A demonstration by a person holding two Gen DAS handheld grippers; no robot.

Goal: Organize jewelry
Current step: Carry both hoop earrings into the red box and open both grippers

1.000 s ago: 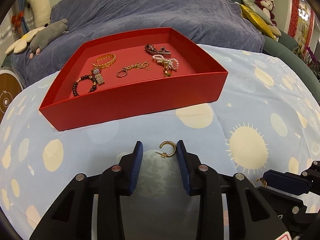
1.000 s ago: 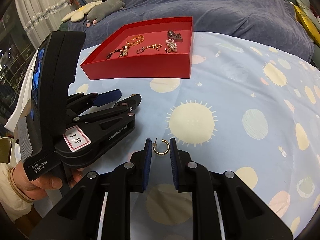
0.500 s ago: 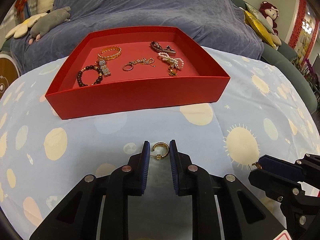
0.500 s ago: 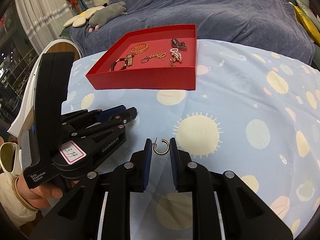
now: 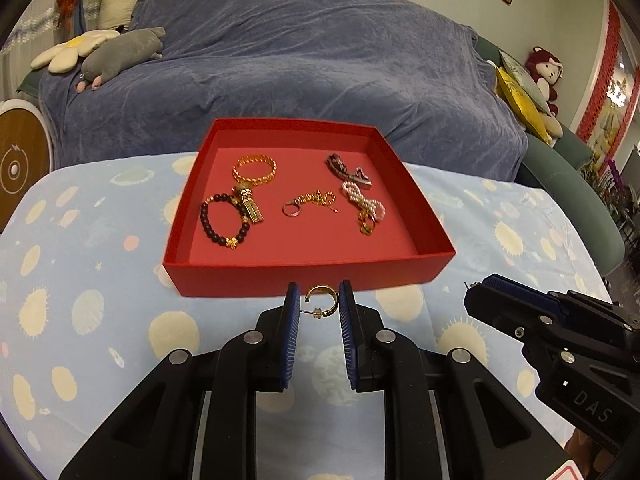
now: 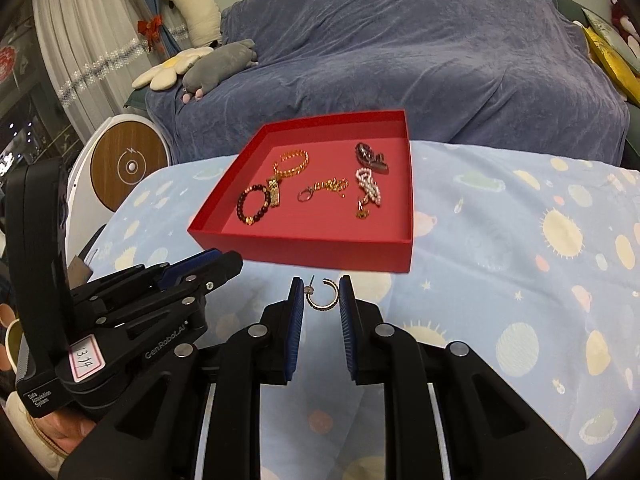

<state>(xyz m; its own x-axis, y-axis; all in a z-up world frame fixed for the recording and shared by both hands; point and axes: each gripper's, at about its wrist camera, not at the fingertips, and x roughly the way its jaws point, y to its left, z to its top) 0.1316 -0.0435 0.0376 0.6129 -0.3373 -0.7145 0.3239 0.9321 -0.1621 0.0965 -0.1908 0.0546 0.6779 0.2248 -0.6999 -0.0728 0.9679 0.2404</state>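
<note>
Both tongs have risen off the sun-print surface (image 5: 100,312), left tongs (image 5: 319,304) freshly closed on one gold hoop earring (image 5: 322,300), right tongs (image 6: 319,294) clamped on its twin (image 6: 325,296), apparently bound for the red tray (image 5: 304,278).

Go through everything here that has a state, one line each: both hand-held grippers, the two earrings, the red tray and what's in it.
Left hand-held gripper: shut on a gold hoop earring.
Left earring: pinched, off the cloth.
Right hand-held gripper: shut on the other hoop earring.
Right earring: pinched, off the cloth.
Red tray: open, flat on the cloth.
Bracelets: lying loose in the tray.
</note>
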